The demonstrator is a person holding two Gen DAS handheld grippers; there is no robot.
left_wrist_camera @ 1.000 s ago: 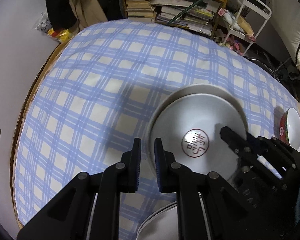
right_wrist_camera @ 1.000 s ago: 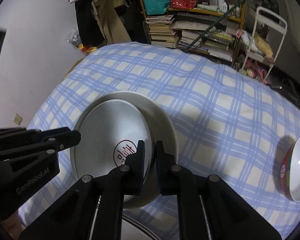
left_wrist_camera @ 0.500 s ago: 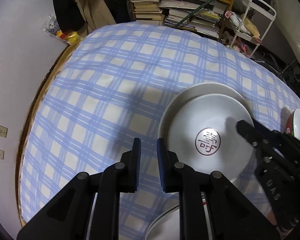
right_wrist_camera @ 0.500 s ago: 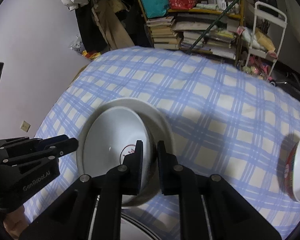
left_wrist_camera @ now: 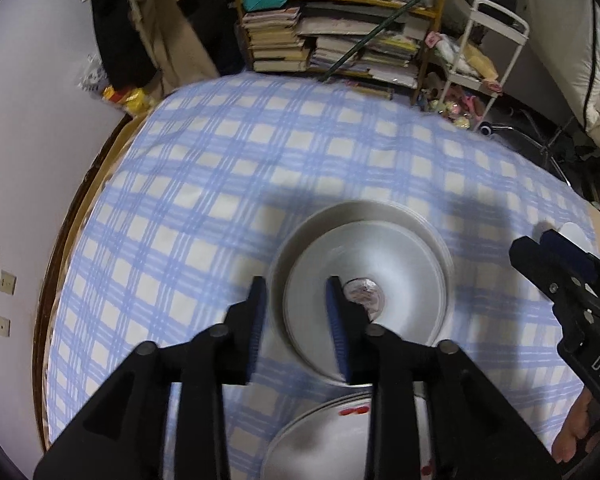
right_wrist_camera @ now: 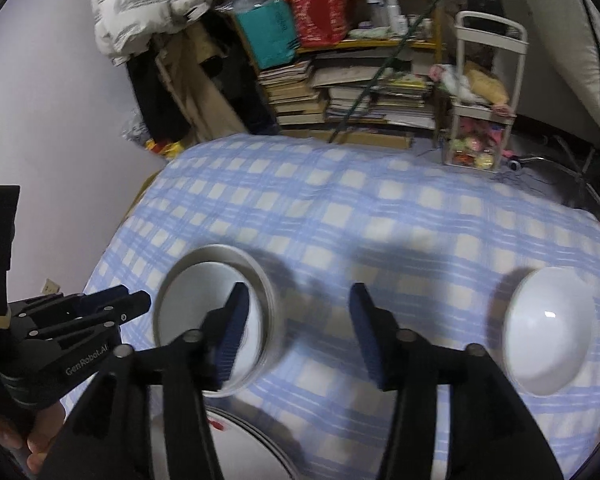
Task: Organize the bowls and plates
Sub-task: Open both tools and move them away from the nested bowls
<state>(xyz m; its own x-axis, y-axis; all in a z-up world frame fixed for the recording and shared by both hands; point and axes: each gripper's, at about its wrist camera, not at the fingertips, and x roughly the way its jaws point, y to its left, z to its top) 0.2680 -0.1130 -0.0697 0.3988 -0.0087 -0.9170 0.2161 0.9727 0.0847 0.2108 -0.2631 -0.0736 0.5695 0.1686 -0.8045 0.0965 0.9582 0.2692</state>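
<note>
**Two nested bowls, one lone bowl, one plate stack, two opening claws**

On the blue-and-white checked tablecloth (left_wrist_camera: 204,184) sit two bowls nested one inside the other: the outer bowl (left_wrist_camera: 380,212) shows only as a pale rim around the inner bowl (left_wrist_camera: 404,280), which has a round red mark at its bottom. They stand near the middle of the table, toward its near side. A third bowl, the lone white bowl (right_wrist_camera: 548,332), rests well apart at the right side of the table. At the near edge lies one stack of plates (left_wrist_camera: 324,436) with red spots on the top plate; the number of plates in it cannot be told, though several rims show.

The left gripper (left_wrist_camera: 296,320) hangs above the left rim of the nested bowls. Its jaws are opening; the rim appears in the gap between them, but the blue pads do not press on it. The right gripper (right_wrist_camera: 296,328) hangs above the cloth just right of the nested bowls, its left finger in front of their rim. Its jaws are opening too, set wide, with only cloth showing between them. Neither claw holds anything.

Beyond the far edge stand one bookshelf (right_wrist_camera: 340,92) crowded with books and one small white cart (right_wrist_camera: 484,92).
</note>
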